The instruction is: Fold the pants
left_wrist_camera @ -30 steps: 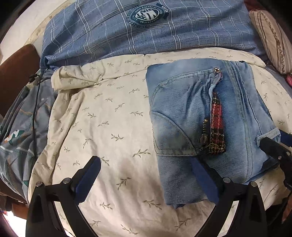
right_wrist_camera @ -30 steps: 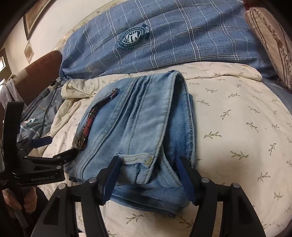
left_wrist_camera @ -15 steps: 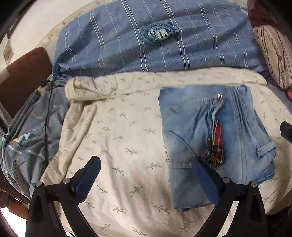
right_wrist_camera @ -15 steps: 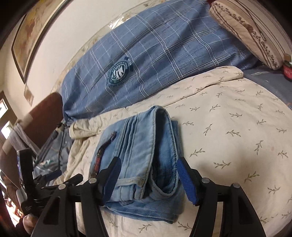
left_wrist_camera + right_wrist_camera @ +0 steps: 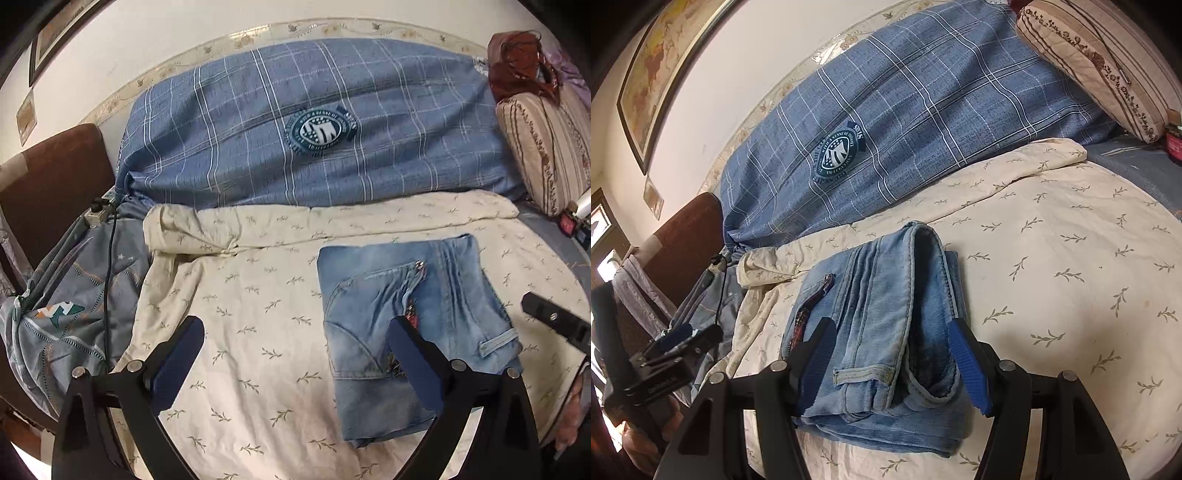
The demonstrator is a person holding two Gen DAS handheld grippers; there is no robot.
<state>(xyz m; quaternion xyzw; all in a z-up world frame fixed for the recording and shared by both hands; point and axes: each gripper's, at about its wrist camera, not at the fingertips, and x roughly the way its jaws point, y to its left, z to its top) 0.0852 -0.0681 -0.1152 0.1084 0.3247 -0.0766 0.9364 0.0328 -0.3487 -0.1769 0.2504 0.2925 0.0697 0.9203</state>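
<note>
The light blue jeans (image 5: 443, 295) lie folded into a compact rectangle on the cream leaf-print sheet (image 5: 240, 314), fly and red plaid lining facing up. My left gripper (image 5: 295, 354) hovers open above the sheet to the jeans' left; its right finger (image 5: 413, 365) overlaps the jeans' near edge in the view. In the right wrist view the folded jeans (image 5: 886, 295) show between the blue pads of my right gripper (image 5: 892, 343), which stands open and does not press on the denim. The right gripper (image 5: 554, 321) also shows at the left wrist view's right edge, and the left gripper (image 5: 679, 339) at the right wrist view's left edge.
A blue plaid duvet (image 5: 295, 129) is bunched along the wall behind the sheet. A striped pillow (image 5: 546, 140) sits at the far right. Grey-blue bedding (image 5: 55, 314) with a black cable (image 5: 107, 277) hangs off the left, beside a brown headboard (image 5: 48, 184).
Both grippers have drawn back and up from the jeans, so the wall and duvet show more. The right gripper rolled, then held still. The jeans stayed put.
</note>
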